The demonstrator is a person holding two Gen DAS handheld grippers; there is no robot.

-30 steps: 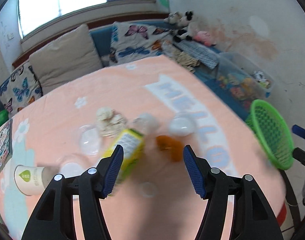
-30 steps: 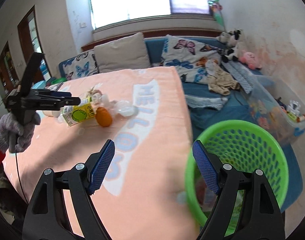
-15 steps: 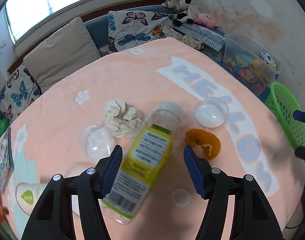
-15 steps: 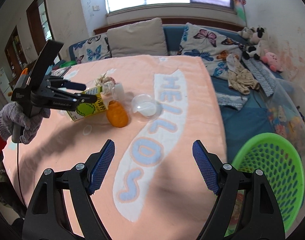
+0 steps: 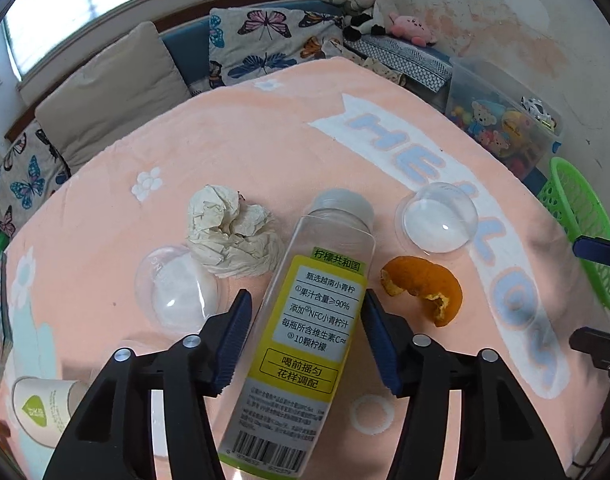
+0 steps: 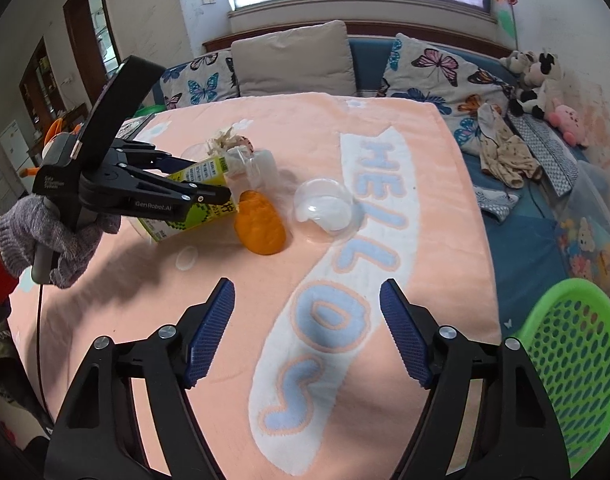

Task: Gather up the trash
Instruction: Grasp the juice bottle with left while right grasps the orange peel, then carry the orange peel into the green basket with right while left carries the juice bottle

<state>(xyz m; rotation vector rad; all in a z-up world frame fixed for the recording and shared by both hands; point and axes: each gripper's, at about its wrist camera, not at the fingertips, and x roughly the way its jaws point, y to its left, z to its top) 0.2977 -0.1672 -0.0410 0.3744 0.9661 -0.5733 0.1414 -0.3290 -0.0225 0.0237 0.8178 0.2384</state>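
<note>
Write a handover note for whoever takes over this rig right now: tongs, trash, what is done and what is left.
Left tongs: jaws closing around the lying juice bottle, which is between them; the pads do not clearly press on it yet.
Right tongs: empty, jaws closing a little, over bare cloth near the green basket.
On the table: crumpled tissue, orange peel, two clear dome lids, paper cup.
Done: no piece can be seen in the basket.
Left: grip the bottle, carry it to the basket, then the remaining pieces.
</note>
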